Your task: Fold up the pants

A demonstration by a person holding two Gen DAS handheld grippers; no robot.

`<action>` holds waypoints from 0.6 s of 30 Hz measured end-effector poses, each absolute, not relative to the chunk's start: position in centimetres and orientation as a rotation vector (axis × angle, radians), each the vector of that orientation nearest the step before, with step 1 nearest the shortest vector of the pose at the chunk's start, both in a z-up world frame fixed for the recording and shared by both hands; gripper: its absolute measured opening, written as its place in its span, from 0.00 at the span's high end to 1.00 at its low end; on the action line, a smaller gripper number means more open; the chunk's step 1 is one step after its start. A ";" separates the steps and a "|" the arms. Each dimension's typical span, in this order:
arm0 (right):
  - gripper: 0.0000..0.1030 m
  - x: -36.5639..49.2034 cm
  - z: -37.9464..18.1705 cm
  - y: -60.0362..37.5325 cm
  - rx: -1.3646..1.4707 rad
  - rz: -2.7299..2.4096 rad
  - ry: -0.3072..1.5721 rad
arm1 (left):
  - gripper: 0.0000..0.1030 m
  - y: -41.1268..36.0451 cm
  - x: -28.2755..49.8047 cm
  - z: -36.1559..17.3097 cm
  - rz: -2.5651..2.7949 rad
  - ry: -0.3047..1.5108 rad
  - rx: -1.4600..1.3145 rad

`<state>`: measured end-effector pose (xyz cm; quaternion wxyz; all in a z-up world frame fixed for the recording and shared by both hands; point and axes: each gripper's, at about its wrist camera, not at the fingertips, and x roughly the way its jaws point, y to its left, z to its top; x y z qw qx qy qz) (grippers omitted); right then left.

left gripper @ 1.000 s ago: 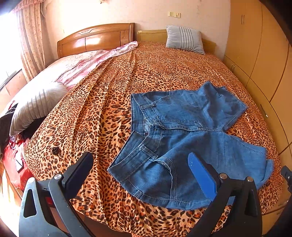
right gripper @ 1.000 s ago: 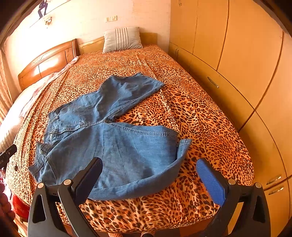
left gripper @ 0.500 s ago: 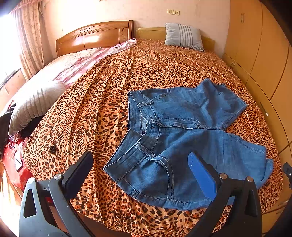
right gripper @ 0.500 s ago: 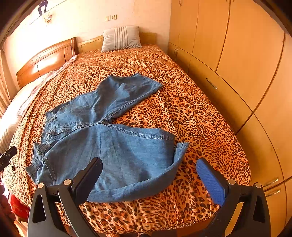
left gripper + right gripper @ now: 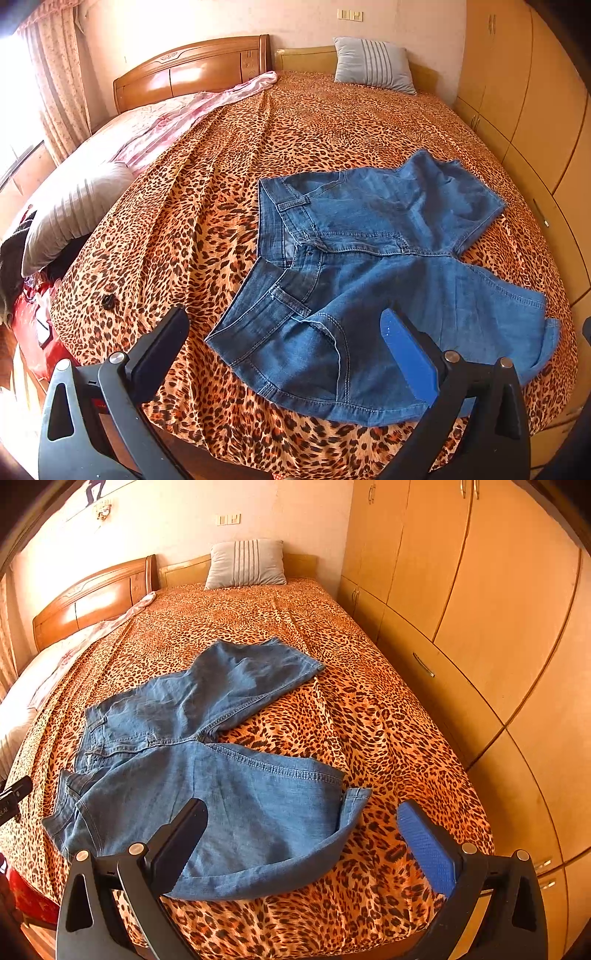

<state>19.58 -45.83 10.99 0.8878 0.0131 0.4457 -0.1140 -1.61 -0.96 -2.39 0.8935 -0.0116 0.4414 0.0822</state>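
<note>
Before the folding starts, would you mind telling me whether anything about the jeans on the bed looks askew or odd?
Yes: the jeans lie spread open in a V on the leopard bedspread, the legs splayed apart. The near leg's hem is flipped up, and the waistband gapes open. No damage is visible.

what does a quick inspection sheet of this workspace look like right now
surface: bed under a leopard-print cover, wrinkled
job's things: jeans spread flat, legs apart, one hem turned up, unfolded
clutter: grey pillow at the head, another pillow and pink sheet at the left
grippers: left gripper and right gripper above the near edge, jaws open, empty
cables: nothing seen
surroundings: wardrobe, headboard, curtain
</note>
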 end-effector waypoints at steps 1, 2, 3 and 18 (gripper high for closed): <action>0.00 19.7 11.0 -45.8 0.027 -0.236 0.924 | 0.00 -1.0 -1.7 -2.4 0.175 0.915 -0.022; 0.00 19.8 11.0 -45.9 0.026 -0.235 0.922 | 0.00 -1.0 -1.7 -2.3 0.180 0.914 -0.022; 0.00 19.9 11.0 -45.9 0.026 -0.231 0.920 | 0.00 -1.0 -1.8 -2.2 0.184 0.912 -0.022; 0.00 21.1 10.8 -46.3 0.013 -0.169 0.893 | 0.00 -1.6 -1.7 -1.9 0.253 0.932 -0.004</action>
